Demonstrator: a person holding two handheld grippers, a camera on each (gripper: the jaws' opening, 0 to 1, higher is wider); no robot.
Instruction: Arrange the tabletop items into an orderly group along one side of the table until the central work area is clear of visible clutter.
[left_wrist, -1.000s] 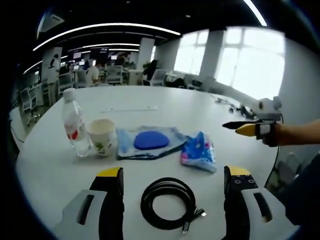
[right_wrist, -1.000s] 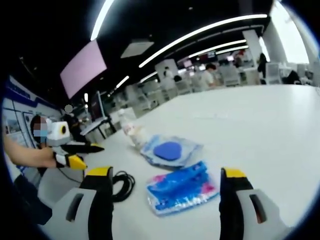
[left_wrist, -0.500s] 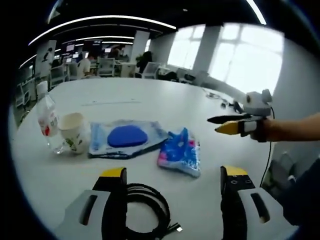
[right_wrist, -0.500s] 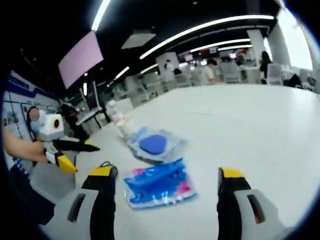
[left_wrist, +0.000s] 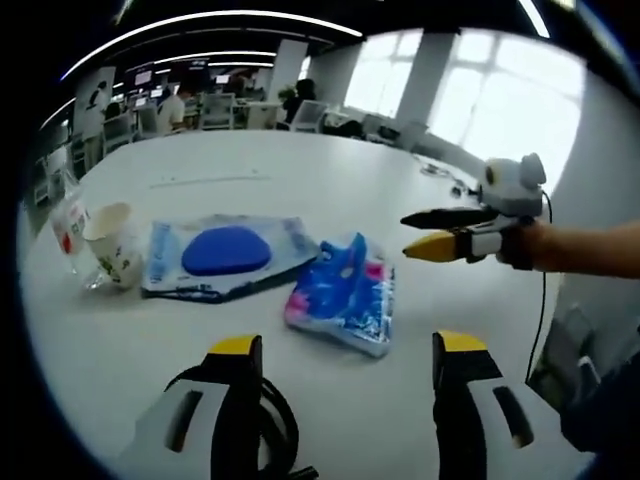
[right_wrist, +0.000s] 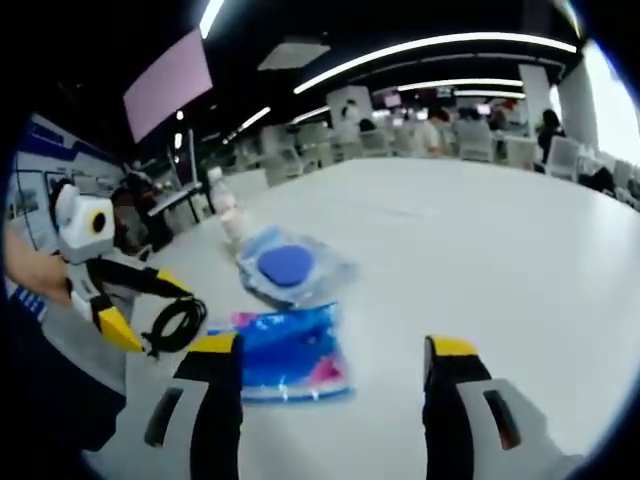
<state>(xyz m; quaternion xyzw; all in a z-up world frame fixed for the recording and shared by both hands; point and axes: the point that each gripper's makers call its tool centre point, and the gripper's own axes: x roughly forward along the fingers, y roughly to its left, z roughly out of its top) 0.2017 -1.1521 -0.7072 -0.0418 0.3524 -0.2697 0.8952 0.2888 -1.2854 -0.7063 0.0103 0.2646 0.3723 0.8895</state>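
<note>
Blue-and-pink packet (right_wrist: 288, 352) lies just ahead between the right gripper (right_wrist: 330, 350)'s spread, empty jaws; left gripper (left_wrist: 345, 350) gapes empty too.

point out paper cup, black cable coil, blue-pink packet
paper cup (left_wrist: 112, 243), left gripper view, on its side wall
black cable coil (right_wrist: 177, 324), right gripper view, on the loop
blue-pink packet (left_wrist: 343, 297), left gripper view, on its middle
</note>
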